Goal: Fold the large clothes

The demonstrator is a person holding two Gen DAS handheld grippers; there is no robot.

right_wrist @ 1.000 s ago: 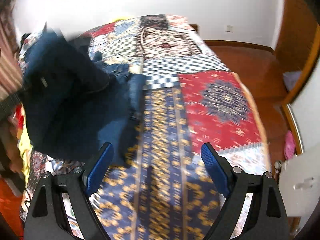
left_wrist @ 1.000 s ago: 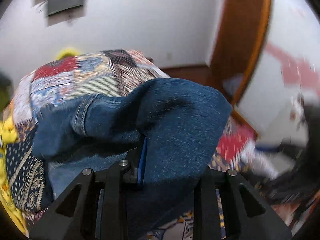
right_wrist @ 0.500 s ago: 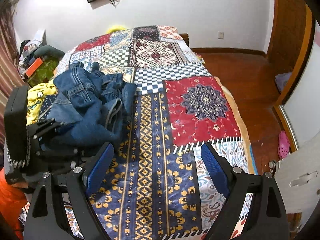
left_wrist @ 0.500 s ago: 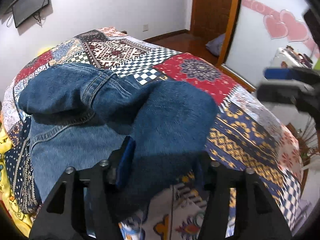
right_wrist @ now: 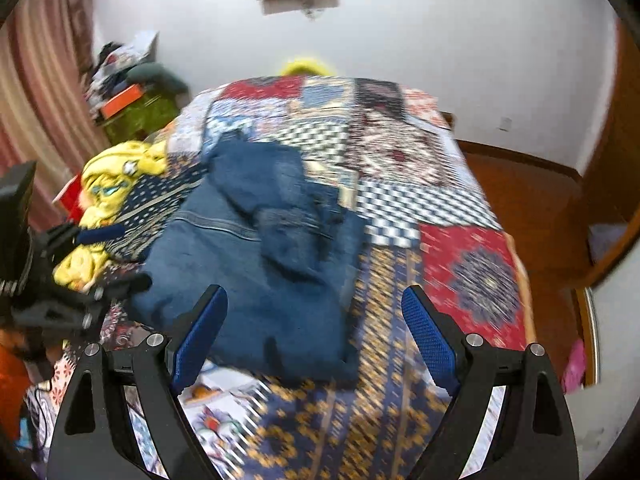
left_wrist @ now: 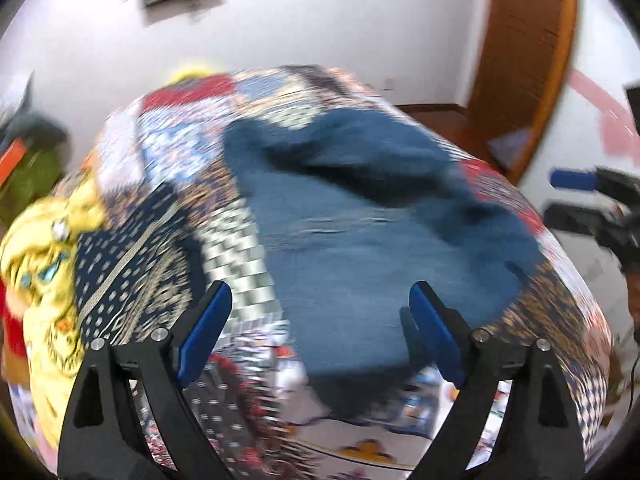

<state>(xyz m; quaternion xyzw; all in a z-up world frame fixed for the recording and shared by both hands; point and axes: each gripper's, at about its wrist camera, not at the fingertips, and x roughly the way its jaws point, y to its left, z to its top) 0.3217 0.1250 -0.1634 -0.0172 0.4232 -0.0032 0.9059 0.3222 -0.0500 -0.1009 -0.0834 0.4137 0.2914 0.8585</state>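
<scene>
the jeans [right_wrist: 264,256] lie bunched on the patchwork bedspread [right_wrist: 476,272]. the left gripper [left_wrist: 320,328], jaws just opened wide, hangs empty above them. the right gripper [right_wrist: 314,328] stands apart, empty; only its view shows the striped curtain [right_wrist: 36,92].

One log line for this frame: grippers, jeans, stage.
left gripper: open, just released | right gripper: open, empty | jeans: bunched on bedspread | stage: folding unfinished

Blue denim jeans [right_wrist: 256,256] lay on patterned bedspread [right_wrist: 472,272], loosely folded, upper layer bunched and creased; beside yellow garment [right_wrist: 116,184], toward near edge of bedspread.
</scene>
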